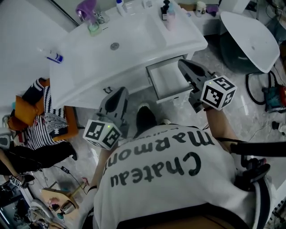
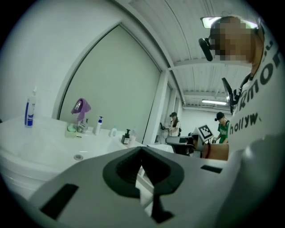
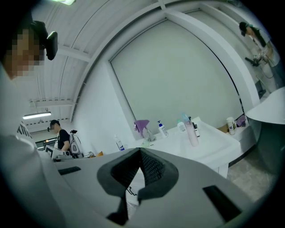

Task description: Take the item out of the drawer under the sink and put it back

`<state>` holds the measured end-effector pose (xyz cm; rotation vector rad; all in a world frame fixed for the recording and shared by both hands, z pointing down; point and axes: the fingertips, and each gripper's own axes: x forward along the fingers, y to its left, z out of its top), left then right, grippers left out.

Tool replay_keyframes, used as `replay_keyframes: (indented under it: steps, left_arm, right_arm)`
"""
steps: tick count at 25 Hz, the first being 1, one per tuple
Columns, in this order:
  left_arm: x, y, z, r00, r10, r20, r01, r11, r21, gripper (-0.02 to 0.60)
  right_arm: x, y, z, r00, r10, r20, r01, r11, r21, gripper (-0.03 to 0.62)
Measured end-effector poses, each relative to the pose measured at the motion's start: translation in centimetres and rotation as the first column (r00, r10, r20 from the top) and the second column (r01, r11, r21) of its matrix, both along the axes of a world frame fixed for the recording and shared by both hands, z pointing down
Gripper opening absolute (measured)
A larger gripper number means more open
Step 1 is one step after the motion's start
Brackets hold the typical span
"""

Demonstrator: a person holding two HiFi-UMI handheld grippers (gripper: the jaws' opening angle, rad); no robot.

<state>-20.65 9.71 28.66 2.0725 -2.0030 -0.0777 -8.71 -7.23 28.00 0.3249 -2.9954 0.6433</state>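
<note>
The white sink cabinet has its right drawer pulled open below the basin; the drawer's inside looks white and I see no item in it. My right gripper hovers over the drawer's right edge, jaws shut and nothing between them. My left gripper is in front of the shut left drawer with its small dark handle, jaws shut and empty too. In the left gripper view the left gripper points across the basin. In the right gripper view the right gripper also faces the sink top.
Along the sink's back stand a blue-and-white bottle, a purple-draped tap, a green soap dish and a pink bottle. A white tub and cables lie at right. A person in stripes crouches at left.
</note>
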Motion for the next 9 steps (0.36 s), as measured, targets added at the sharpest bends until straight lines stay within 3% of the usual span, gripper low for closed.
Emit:
replay_keyframes:
  steps: [9]
  left_arm:
    - [0.30,0.08,0.13,1.000,0.003,0.000,-0.003,1.000,-0.002,0.009]
  right_arm:
    - [-0.05,0.14,0.40,1.000,-0.008,-0.016,0.008,1.000,-0.001,0.011]
